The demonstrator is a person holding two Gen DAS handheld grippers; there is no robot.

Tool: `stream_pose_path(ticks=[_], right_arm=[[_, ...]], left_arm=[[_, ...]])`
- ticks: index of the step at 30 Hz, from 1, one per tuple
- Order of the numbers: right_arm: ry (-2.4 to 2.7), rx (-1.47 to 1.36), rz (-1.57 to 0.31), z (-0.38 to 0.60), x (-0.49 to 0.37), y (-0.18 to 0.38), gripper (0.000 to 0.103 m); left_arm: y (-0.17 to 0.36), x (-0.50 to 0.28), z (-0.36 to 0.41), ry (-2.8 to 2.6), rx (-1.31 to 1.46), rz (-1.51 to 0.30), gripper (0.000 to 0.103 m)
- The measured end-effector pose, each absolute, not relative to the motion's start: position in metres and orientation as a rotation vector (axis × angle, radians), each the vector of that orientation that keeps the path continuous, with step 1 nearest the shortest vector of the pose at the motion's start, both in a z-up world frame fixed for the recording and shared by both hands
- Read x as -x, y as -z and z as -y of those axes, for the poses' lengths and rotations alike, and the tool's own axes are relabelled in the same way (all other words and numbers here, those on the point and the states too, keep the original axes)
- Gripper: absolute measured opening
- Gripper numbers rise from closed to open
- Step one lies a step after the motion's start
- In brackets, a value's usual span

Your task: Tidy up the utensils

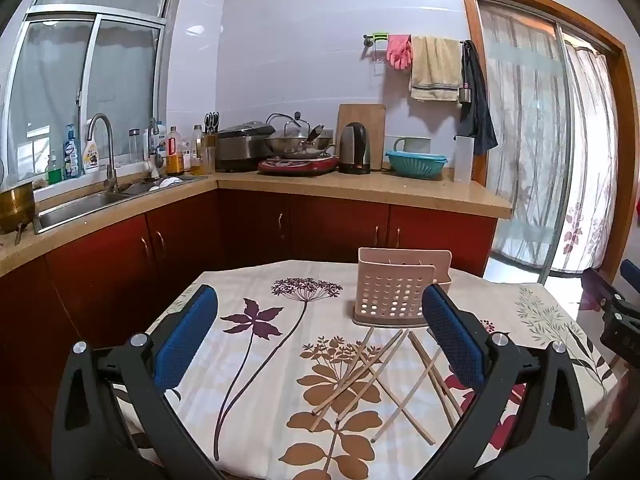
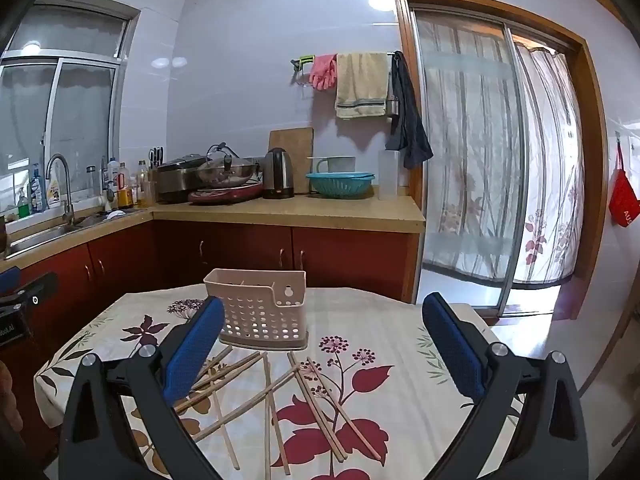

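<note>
Several wooden chopsticks (image 1: 384, 376) lie scattered and crossed on the floral tablecloth (image 1: 272, 360), just in front of a beige perforated utensil holder (image 1: 394, 292) that stands upright. In the right wrist view the chopsticks (image 2: 276, 392) and the holder (image 2: 260, 308) show too. My left gripper (image 1: 320, 328) is open and empty, held above the table short of the chopsticks. My right gripper (image 2: 324, 344) is open and empty, above the chopsticks. The right gripper also shows at the right edge of the left wrist view (image 1: 616, 312).
The table (image 2: 400, 320) is small, with edges close on all sides. Behind it runs a red-cabinet counter (image 1: 360, 188) with a sink (image 1: 80, 204), wok, kettle (image 1: 354, 148) and teal colander (image 1: 416, 162). A curtained sliding door (image 2: 500, 160) is at the right.
</note>
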State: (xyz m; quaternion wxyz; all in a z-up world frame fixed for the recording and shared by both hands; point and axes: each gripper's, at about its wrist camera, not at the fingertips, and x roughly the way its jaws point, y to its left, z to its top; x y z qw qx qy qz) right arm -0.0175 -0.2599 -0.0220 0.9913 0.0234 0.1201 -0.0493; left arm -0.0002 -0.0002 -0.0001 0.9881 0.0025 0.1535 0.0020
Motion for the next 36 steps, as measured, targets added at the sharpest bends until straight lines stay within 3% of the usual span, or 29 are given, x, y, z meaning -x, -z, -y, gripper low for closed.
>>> stream_pose_path(ticks=[36], right_arm=[[0.093,-0.053,-0.247,0.258,0.017,0.023,0.097]], left_arm=[[-0.005,0.012,0.001,0.006,-0.003,-0.299,0.1]])
